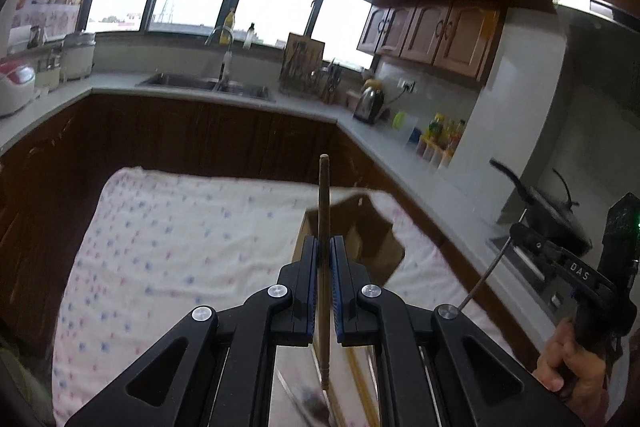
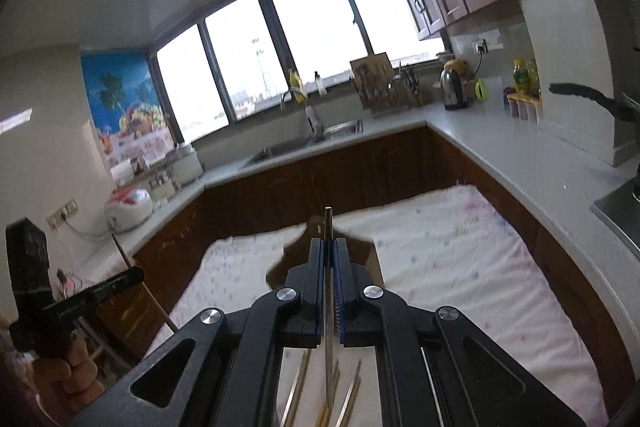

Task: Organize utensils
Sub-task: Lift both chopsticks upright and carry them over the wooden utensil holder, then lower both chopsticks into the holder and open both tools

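Note:
My left gripper [image 1: 324, 247] is shut on a brown wooden chopstick [image 1: 323, 195] that runs upright between its blue pads and sticks out past the tips. My right gripper [image 2: 329, 247] is shut on a thin metal chopstick [image 2: 328, 223], its tip pointing forward. Both hang above a table under a white dotted cloth [image 1: 180, 239]. A brown cardboard box [image 1: 360, 227] sits on the cloth just beyond the left fingertips; the same box [image 2: 288, 259] shows behind the right fingers. Several loose chopsticks [image 2: 300, 391] lie on the cloth below the right gripper. The right gripper [image 1: 516, 231] with its metal chopstick also shows at the left view's right edge.
A grey L-shaped counter [image 1: 304, 103] runs around the table with a sink [image 1: 208, 83], a kettle [image 1: 370, 105], a rice cooker [image 1: 14, 85] and spice bottles [image 1: 440, 139]. A black pan [image 1: 552, 207] sits on the stove at right. A hand [image 1: 572, 359] grips the right tool.

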The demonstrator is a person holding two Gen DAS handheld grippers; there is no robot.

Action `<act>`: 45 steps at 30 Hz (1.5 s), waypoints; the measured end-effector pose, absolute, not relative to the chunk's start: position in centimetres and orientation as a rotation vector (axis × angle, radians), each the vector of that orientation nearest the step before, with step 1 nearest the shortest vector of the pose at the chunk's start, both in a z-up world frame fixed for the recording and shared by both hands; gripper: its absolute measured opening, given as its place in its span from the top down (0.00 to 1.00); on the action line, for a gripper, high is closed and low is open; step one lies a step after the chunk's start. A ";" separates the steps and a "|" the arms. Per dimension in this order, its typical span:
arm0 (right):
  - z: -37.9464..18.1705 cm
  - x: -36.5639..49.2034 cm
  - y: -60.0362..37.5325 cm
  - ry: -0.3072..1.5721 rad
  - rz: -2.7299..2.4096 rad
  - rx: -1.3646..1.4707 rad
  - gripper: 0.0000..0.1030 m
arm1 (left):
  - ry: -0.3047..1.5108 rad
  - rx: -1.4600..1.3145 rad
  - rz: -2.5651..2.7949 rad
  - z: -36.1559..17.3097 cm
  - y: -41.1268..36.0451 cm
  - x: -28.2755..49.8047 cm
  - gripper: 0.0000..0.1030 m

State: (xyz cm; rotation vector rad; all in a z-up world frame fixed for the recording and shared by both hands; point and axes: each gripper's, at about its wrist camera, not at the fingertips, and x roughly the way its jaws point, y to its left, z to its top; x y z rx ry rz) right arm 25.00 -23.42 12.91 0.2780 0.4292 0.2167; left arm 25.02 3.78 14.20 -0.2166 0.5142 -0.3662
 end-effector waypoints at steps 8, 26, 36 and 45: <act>15.5 30.1 -23.7 0.320 0.198 0.305 0.96 | 0.424 -0.278 -0.364 14.3 3.8 30.4 0.96; 6.9 38.9 -24.1 0.356 0.146 0.358 0.96 | 0.405 -0.317 -0.316 5.4 -1.3 43.5 0.96; 3.6 39.5 -23.6 0.395 0.159 0.372 0.96 | 0.442 -0.299 -0.305 1.3 -4.0 46.3 0.96; 2.9 39.9 -24.2 0.429 0.152 0.361 0.95 | 0.477 -0.272 -0.301 1.7 -4.7 46.8 0.95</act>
